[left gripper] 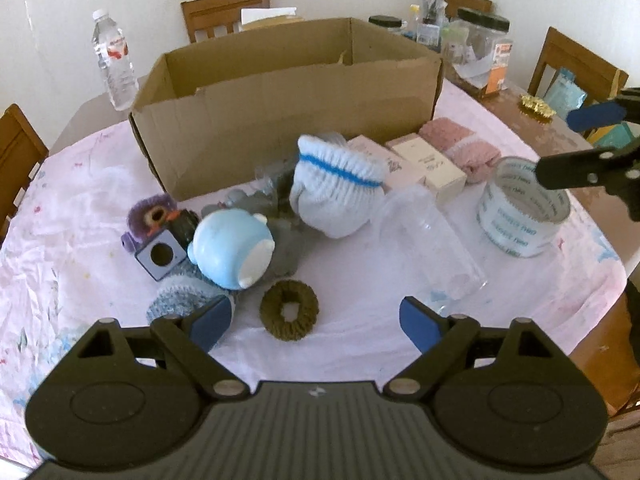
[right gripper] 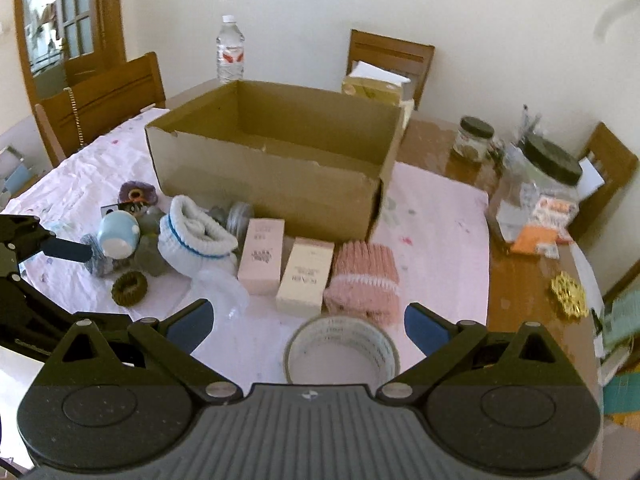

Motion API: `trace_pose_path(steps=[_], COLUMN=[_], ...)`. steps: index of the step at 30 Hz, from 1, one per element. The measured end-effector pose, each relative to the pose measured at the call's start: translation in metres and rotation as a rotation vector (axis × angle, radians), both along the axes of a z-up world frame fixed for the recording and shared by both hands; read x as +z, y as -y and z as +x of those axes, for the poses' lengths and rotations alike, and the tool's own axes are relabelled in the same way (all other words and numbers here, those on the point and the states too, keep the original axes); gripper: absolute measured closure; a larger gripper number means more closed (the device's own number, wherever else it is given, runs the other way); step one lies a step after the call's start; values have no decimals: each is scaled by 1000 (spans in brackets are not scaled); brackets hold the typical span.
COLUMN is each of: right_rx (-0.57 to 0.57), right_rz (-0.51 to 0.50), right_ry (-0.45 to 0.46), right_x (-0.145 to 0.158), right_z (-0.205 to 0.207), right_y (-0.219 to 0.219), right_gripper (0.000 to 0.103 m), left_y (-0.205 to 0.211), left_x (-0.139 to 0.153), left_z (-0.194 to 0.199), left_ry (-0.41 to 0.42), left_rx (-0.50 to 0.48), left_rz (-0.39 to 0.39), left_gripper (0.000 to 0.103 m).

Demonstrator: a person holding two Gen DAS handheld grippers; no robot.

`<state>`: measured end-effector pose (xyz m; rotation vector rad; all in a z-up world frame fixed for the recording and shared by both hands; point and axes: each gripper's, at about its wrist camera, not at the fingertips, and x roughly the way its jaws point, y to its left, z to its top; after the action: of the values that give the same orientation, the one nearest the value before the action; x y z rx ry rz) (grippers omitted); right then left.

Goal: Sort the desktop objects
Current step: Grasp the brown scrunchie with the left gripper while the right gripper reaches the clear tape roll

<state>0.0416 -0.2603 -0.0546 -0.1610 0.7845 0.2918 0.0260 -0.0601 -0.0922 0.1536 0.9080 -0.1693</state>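
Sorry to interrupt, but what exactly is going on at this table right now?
A person is holding a two-finger gripper in each hand over a cluttered table, apparently to sort items. Both the left gripper and the right gripper are open and hold nothing. The left one hovers near a brown knitted ring; the right one faces a roll of tape. Behind the clutter stands an open cardboard box, and what shows of its inside looks empty.

Water bottle, wooden chairs, lidded jars.
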Motion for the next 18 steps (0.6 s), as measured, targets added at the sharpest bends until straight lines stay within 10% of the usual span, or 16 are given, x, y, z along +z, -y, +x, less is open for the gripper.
trace_pose_path(steps=[18], right_rx=[-90], right_rz=[-8], right_ry=[-58], right_x=[-25], right_z=[-13], right_y=[15], right_gripper=[0], left_y=[-7], left_x=[-29], left_z=[16], left_ry=[-32], left_rx=[56], left_rz=[-10], left_gripper=[38])
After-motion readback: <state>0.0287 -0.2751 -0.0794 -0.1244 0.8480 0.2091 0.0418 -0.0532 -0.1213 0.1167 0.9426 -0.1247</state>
